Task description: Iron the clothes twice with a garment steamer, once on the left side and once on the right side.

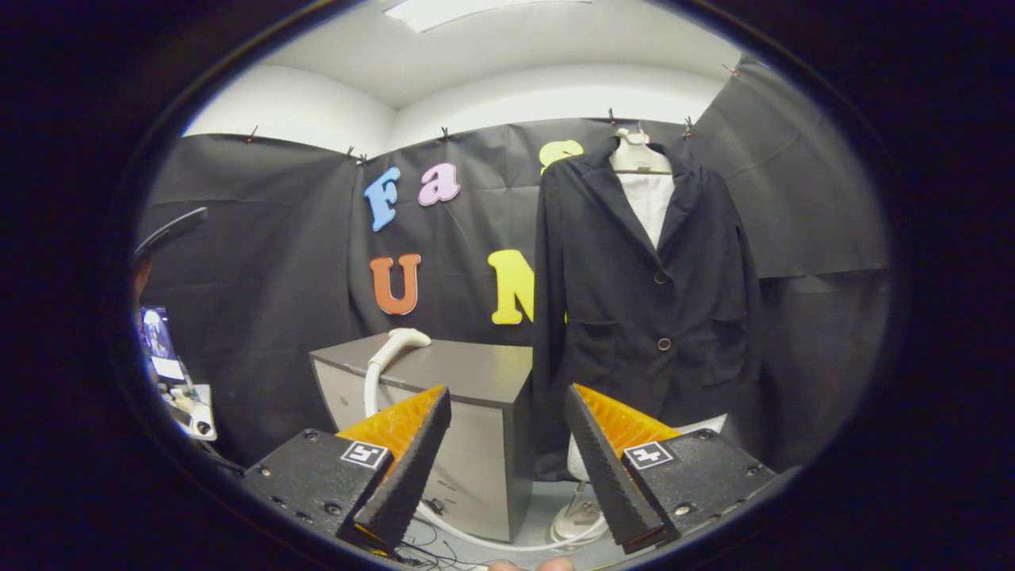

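A black jacket (642, 309) hangs on a hanger over a white shirt (649, 202), beyond my right finger. The white steamer head (400, 342) lies on top of a grey cabinet (468, 377), beyond my left finger. Its white hose (476, 539) runs down the cabinet's front and along the floor to the steamer's white base (577, 519) under the jacket. My gripper (507, 408) stands open, well short of the cabinet, with nothing between its fingers.
The grey cabinet stands just left of the hanging jacket, almost touching its sleeve. A small stand with a screen (162, 345) sits far to the left. Dark cables (424, 547) lie on the floor below the cabinet.
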Demonstrator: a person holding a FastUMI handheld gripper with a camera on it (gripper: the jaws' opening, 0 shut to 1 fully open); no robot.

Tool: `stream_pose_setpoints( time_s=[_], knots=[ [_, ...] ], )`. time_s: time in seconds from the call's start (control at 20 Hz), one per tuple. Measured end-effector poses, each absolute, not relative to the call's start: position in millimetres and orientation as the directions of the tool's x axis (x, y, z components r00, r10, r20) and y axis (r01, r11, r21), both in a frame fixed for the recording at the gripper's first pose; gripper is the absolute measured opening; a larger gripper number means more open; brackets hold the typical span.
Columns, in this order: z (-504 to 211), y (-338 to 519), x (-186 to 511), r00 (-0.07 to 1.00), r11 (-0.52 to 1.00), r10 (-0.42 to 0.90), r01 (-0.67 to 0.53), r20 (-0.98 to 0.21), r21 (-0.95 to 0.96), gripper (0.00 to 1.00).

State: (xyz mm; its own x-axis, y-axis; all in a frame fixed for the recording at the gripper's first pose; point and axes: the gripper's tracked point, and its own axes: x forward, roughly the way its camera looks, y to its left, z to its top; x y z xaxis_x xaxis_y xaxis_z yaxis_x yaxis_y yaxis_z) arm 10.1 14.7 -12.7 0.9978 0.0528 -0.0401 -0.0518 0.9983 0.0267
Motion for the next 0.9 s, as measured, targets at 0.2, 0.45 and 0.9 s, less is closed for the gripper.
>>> stream_pose_setpoints(
  time_s=[0.2,0.45,0.9],
  knots=[
    [-11.2,32.4,19.9,0.998,0.999,0.037,-0.036,-0.055,0.023,0.93],
    [-12.4,69.7,40.2,0.995,0.998,0.056,-0.056,-0.084,0.009,0.93],
    [0.1,165.4,87.8,0.983,0.992,0.129,-0.129,-0.132,0.006,0.93]
  ],
)
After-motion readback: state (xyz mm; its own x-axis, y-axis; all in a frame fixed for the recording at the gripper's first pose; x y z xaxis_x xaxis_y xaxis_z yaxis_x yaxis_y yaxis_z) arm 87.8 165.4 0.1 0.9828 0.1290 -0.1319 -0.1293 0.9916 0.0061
